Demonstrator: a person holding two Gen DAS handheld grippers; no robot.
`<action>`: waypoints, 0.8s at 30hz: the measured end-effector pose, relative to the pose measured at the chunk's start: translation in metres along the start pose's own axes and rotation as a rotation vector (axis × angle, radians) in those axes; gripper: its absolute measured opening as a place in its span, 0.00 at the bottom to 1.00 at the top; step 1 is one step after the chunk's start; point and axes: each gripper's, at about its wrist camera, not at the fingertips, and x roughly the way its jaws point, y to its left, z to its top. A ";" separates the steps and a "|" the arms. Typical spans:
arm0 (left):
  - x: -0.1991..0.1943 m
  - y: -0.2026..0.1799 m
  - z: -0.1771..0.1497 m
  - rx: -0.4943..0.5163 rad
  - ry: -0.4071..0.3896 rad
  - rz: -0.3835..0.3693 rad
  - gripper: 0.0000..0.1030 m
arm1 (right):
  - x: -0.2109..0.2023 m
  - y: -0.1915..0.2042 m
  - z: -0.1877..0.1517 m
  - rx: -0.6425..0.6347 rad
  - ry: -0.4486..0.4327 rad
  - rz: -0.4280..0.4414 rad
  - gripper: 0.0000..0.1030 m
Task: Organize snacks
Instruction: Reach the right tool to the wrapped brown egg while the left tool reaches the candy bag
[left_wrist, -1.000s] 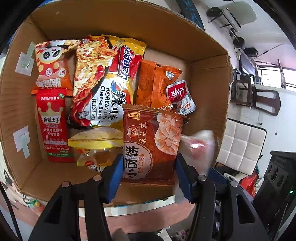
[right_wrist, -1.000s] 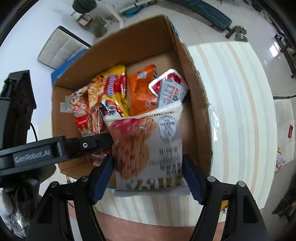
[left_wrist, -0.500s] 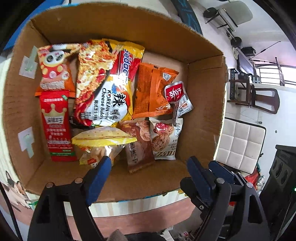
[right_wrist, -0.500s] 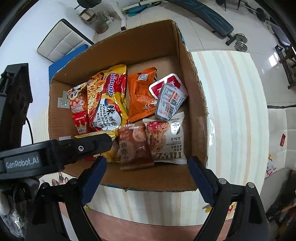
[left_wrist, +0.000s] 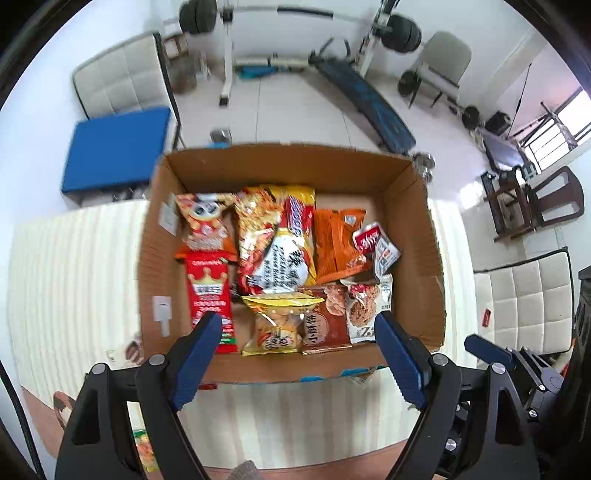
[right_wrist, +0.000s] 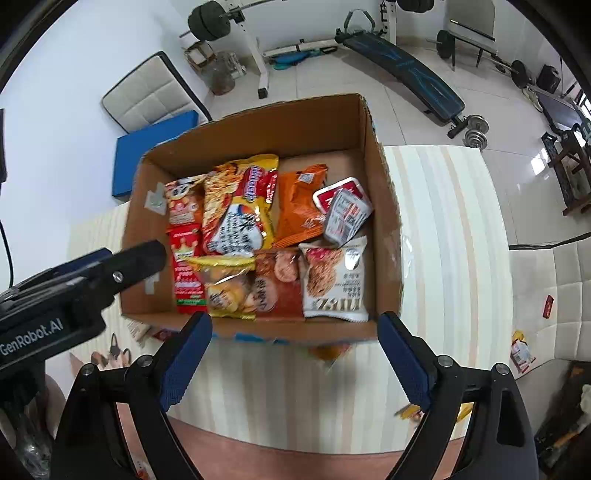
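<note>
An open cardboard box on a striped table holds several snack packets. A brown cracker packet and a white cookie packet lie side by side at the box's near edge, next to a yellow packet. A noodle bag, orange packets and red packets fill the rest. My left gripper is open and empty above the near box wall. My right gripper is open and empty, also back from the box. The left gripper's body shows in the right wrist view.
The striped table extends right of the box and in front of it. Loose packets lie on it by the box's near wall and at the front left. Gym equipment, chairs and a blue mat stand beyond.
Both grippers opened and dropped the brown and white packets into the box, then pulled back and up, so the whole box and room now show.
</note>
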 end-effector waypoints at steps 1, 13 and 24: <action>-0.008 0.002 -0.008 -0.001 -0.036 0.032 0.82 | -0.002 0.001 -0.005 0.003 -0.003 0.004 0.91; 0.029 0.039 -0.132 -0.111 -0.071 0.266 0.82 | 0.070 -0.036 -0.095 0.096 0.071 -0.016 0.91; 0.099 0.080 -0.182 -0.207 0.095 0.350 0.82 | 0.147 -0.054 -0.084 0.214 0.043 -0.046 0.91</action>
